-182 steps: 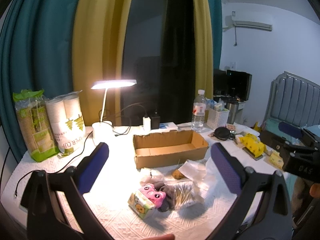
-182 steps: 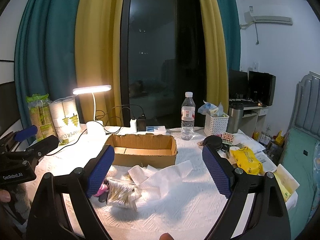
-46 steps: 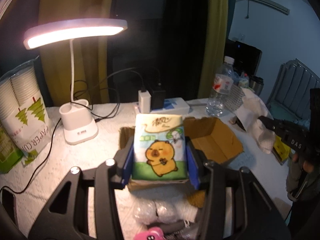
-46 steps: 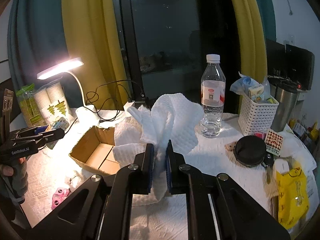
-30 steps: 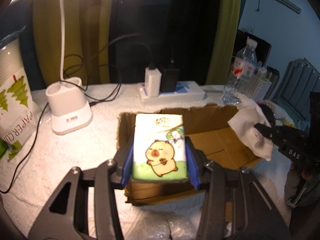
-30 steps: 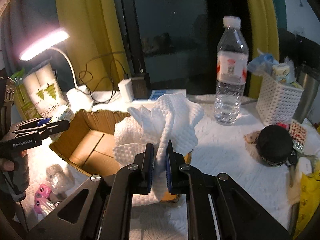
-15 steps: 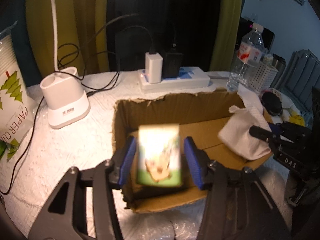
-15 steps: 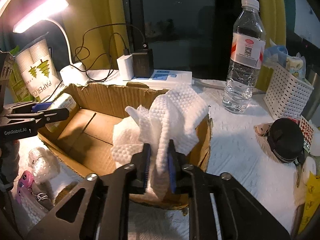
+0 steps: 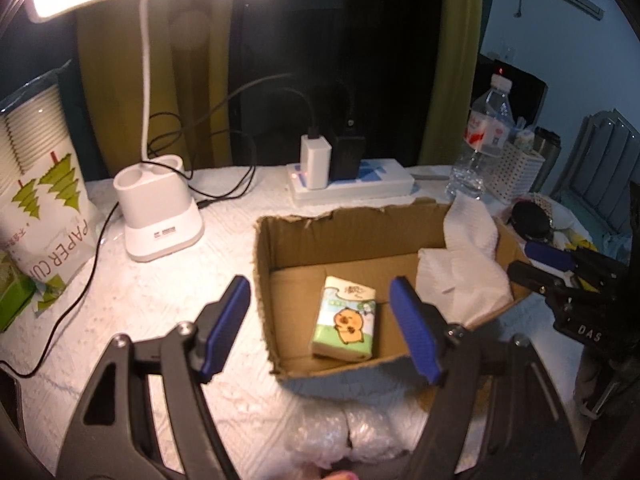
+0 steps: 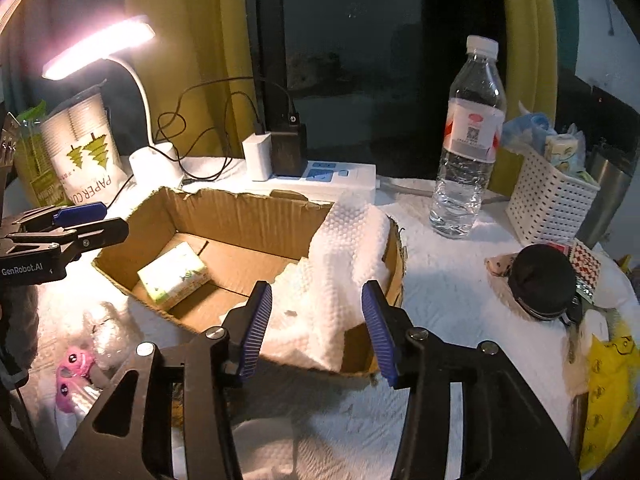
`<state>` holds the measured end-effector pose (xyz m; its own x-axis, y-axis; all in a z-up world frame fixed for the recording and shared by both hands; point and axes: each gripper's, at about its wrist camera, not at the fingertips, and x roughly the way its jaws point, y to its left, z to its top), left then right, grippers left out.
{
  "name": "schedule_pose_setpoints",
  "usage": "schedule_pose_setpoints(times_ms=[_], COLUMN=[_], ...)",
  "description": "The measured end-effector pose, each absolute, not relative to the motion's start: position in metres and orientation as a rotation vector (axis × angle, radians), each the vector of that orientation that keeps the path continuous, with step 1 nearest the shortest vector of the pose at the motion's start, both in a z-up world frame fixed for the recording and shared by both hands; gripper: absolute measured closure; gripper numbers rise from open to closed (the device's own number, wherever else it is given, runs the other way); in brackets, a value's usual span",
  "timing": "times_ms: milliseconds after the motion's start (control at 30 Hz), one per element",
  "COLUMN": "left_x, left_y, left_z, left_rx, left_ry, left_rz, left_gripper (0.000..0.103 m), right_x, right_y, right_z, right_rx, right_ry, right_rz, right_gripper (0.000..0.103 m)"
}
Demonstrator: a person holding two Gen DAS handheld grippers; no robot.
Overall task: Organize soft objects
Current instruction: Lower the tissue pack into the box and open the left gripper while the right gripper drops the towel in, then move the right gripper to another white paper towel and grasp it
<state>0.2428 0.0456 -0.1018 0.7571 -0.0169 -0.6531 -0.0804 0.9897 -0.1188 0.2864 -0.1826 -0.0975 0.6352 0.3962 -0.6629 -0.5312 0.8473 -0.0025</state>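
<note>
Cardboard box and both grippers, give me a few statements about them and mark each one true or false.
1. The tissue pack lies inside the cardboard box. True.
2. The left gripper is clamped on the tissue pack. False: its jaws are open, the pack lying free below.
3. The white paper towel drapes over the box's right end wall. True.
4. The right gripper grips the towel. False: its jaws are spread open on either side of it.
5. The water bottle lies on its side. False: it stands upright.
</note>
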Motion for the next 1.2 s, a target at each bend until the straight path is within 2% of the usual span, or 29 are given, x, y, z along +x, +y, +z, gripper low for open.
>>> schedule_pose_setpoints(times_ms=[433,900,1000,1200], left_x=[0.197,0.159,0.153,0.143], left_y=[0.044,0.035,0.03,0.02], left_z=[-0.092,-0.104,-0.108,-0.117], left_rx=[-0.141,-0.143,-0.141,-0.135], left_ry=[0.674,0.688,0.694,0.713], left_rz=[0.011,-0.014,-0.022,-0.034], left_gripper=[0.029,0.029,0.029,0.029], right_x=[0.236,0.197,0.19,0.179], right_y=[-0.183,-0.184,-0.186,-0.192], right_z=[-0.081,-0.094,-0.099,-0.116], right_rx=[-0.209,-0.208,-0.205,-0.211], right_ry=[0.682,0.716,0.729,0.765], right_rz=[0.525,0.536,0.544,0.541], right_gripper=[0.053,0.052,0.038,0.03])
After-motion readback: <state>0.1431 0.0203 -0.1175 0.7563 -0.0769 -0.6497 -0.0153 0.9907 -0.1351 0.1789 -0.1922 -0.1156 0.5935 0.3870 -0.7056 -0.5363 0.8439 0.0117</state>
